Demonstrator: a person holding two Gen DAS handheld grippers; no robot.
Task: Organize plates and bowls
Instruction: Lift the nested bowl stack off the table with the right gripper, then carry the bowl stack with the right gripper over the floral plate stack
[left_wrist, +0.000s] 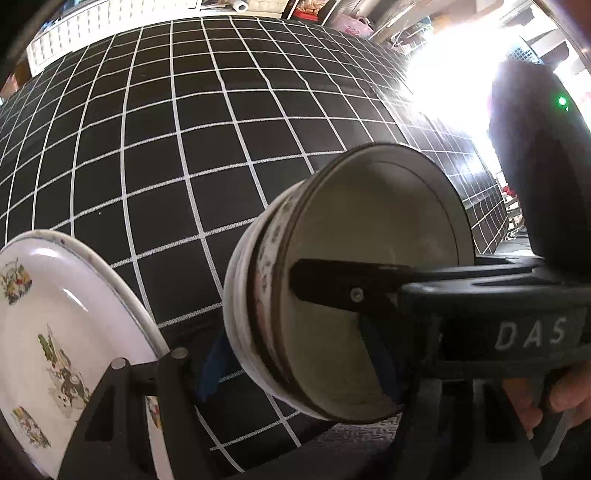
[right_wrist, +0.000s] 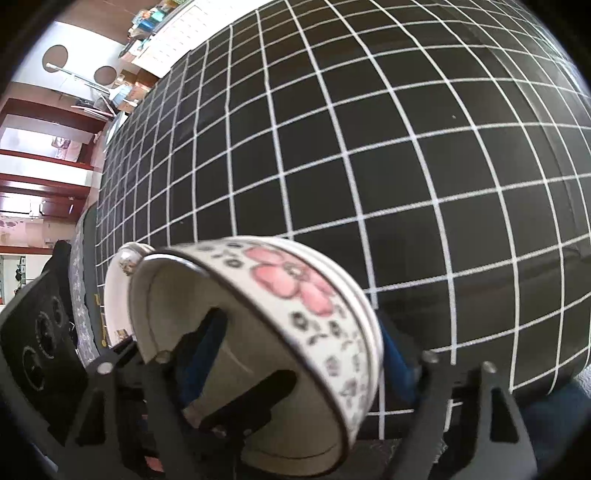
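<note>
A flowered bowl (left_wrist: 369, 221) hangs tipped on its side over the near edge of the black grid-cloth table (left_wrist: 184, 147). My left gripper (left_wrist: 295, 365) straddles it, one blue pad against the base and the other inside the opening. From the right, a finger (left_wrist: 332, 288) of the right gripper lies across the bowl's mouth, with a hand (left_wrist: 561, 395) behind it. In the right wrist view, my right gripper (right_wrist: 295, 354) spans the same bowl (right_wrist: 291, 280), one pad inside and one at the base. A white picture plate (left_wrist: 55, 314) sits at the left, untouched.
The grid cloth (right_wrist: 406, 147) stretches far and wide beyond the bowl. The plate (right_wrist: 114, 295) shows behind the bowl's left rim. Grey fabric (left_wrist: 351, 435) lies past the table's near edge. Strong glare fills the upper right of the left wrist view.
</note>
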